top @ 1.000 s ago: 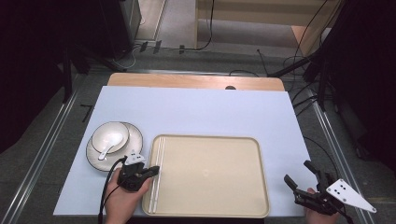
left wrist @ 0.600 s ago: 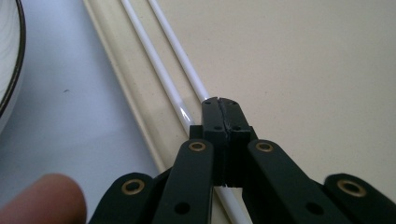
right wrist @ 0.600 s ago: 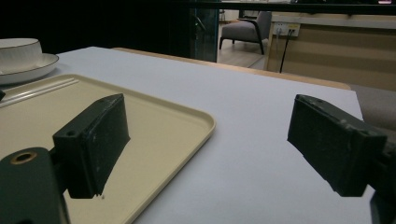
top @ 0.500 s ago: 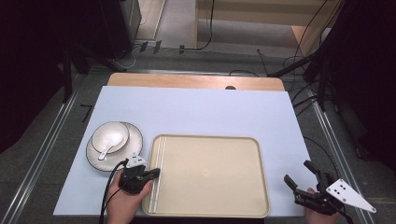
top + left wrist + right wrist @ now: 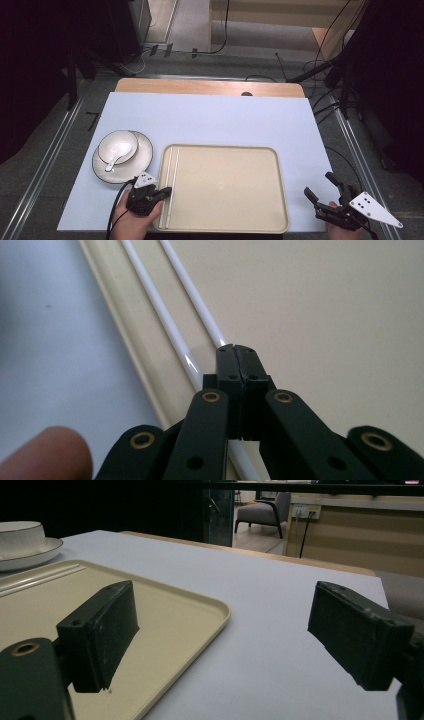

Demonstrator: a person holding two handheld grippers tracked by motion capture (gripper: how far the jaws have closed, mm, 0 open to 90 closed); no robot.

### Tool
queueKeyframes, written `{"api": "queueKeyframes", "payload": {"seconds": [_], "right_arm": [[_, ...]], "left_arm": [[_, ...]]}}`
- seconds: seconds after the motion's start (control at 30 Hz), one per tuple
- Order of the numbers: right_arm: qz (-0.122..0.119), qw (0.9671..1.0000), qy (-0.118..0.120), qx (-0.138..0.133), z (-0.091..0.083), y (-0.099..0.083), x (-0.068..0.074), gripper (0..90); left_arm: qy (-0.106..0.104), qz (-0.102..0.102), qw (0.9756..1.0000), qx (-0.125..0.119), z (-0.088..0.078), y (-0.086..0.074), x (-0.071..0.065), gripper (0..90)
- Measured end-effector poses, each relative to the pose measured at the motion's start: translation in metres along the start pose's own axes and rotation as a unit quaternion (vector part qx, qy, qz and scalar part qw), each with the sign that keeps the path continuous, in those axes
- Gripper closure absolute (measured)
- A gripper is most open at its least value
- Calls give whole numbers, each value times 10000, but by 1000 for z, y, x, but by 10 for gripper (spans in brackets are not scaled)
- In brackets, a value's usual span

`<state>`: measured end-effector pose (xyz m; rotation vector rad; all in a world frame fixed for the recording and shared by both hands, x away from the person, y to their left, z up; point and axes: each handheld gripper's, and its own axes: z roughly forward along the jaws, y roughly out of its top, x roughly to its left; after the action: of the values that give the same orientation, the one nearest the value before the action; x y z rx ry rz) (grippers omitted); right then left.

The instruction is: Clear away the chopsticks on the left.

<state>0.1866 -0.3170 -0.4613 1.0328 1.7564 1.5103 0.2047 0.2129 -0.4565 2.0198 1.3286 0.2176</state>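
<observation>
A beige tray (image 5: 225, 192) lies at the table's near middle. Two white chopsticks (image 5: 173, 167) rest side by side along its left inner edge. My left gripper (image 5: 167, 190) is shut, its tips low over the near part of the chopsticks. In the left gripper view the pads (image 5: 235, 347) meet flush above the right chopstick (image 5: 192, 290), and nothing shows between them. My right gripper (image 5: 318, 183) stands open just right of the tray's near right corner. Its jaws (image 5: 222, 610) are wide apart over bare table.
A white bowl (image 5: 117, 146) with a white spoon (image 5: 119, 152) in it sits on a white plate (image 5: 142, 160), left of the tray. A pale blue mat (image 5: 215, 120) covers the table. A wooden strip (image 5: 210, 87) runs along the far edge.
My left gripper has shifted slightly at the tray's left edge and stays shut. The right gripper has not moved.
</observation>
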Motion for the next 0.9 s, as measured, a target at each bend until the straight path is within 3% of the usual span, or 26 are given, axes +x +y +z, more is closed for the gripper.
{"api": "queueKeyframes", "payload": {"seconds": [0.3, 0.47, 0.53, 0.63, 0.7, 0.83, 0.9], "right_arm": [[26, 10000, 16, 4, 0, 0, 1, 129], [22, 10000, 12, 6, 0, 0, 1, 129], [5, 10000, -4, 8, 0, 0, 0, 129], [10, 10000, -11, 2, 1, 0, 0, 129], [14, 10000, 0, 5, 1, 0, 0, 129], [10, 10000, 18, 25, 1, 0, 1, 129], [21, 10000, 5, 12, 1, 0, 1, 129]], "left_arm": [[-88, -70, 9999, -101, -8, -9, -1, 865], [-301, -98, 9990, -314, -15, -9, 3, 690], [-247, -61, 9983, -523, -18, -9, 5, 667], [-190, -171, 9971, -722, -23, -7, 9, 582], [12, -35, 9962, -865, -27, -6, 11, 512], [362, 36, 9955, -870, -34, -5, 19, 312], [392, -50, 9952, -895, -36, -6, 26, 189]]}}
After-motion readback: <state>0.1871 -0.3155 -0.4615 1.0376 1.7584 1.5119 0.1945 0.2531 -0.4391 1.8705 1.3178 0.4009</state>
